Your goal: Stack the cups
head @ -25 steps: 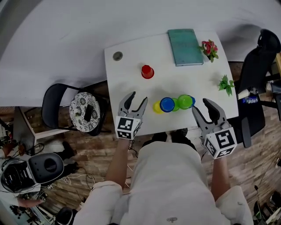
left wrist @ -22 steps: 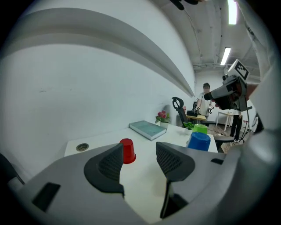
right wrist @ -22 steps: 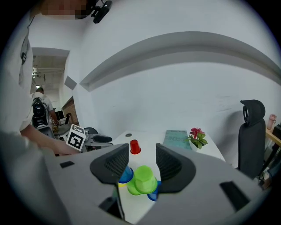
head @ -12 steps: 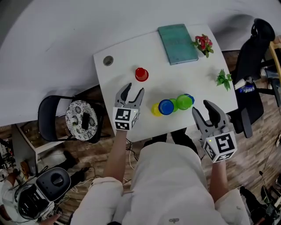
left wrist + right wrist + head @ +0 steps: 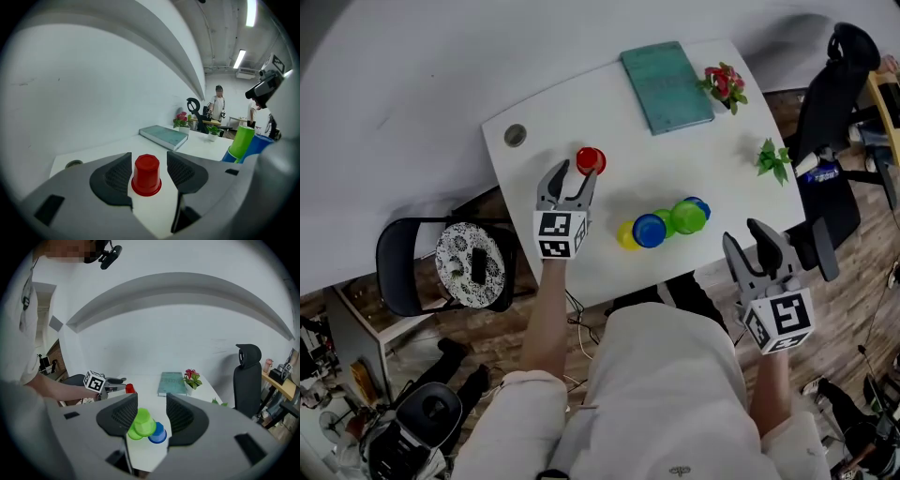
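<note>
Two grippers are pointing across the white table [image 5: 722, 159]. The left gripper [image 5: 572, 174] is holding its jaws spread, and the red cup [image 5: 146, 175] is standing upside down at its fingertips, in line with the gap, with neither pad pressing it. The right gripper [image 5: 149, 409] is also gaping wide, gripping nothing. Just ahead of its jaws the green cups [image 5: 142, 422], blue cup [image 5: 158, 433] and yellow cup [image 5: 625, 235] are sitting clustered, to the right of the left gripper.
</note>
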A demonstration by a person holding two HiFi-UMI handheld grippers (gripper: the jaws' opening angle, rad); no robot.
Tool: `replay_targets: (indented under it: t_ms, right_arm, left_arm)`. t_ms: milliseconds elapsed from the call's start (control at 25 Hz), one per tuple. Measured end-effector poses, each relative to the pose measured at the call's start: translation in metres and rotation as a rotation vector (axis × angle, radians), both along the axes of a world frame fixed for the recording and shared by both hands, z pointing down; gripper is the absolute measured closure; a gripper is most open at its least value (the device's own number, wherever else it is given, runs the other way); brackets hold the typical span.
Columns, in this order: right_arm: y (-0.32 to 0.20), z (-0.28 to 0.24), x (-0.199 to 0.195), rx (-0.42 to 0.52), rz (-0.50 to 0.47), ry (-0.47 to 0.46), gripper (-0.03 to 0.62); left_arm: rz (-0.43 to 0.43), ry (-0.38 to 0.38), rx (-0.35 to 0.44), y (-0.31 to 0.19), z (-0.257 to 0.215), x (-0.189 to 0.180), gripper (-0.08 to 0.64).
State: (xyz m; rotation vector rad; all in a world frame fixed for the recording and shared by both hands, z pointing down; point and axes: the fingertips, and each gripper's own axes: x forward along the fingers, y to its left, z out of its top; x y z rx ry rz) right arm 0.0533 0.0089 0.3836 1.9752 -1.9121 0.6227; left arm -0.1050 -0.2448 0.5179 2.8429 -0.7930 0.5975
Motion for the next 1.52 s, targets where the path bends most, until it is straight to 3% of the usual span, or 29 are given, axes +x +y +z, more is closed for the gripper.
replay_targets:
  t_ms: [680, 1520]
  right_arm:
    - [0.009, -0.001, 0.014, -0.025, 0.068, 0.019, 0.397]
    - [0.018, -0.005, 0.011, 0.021, 0.062, 0.003, 0.403]
  left_arm:
    - [0.014, -0.109, -0.02, -0.014, 0.044, 0.019, 0.319]
    - [0.009, -0.114, 0.004, 0.001, 0.025, 0.013, 0.327]
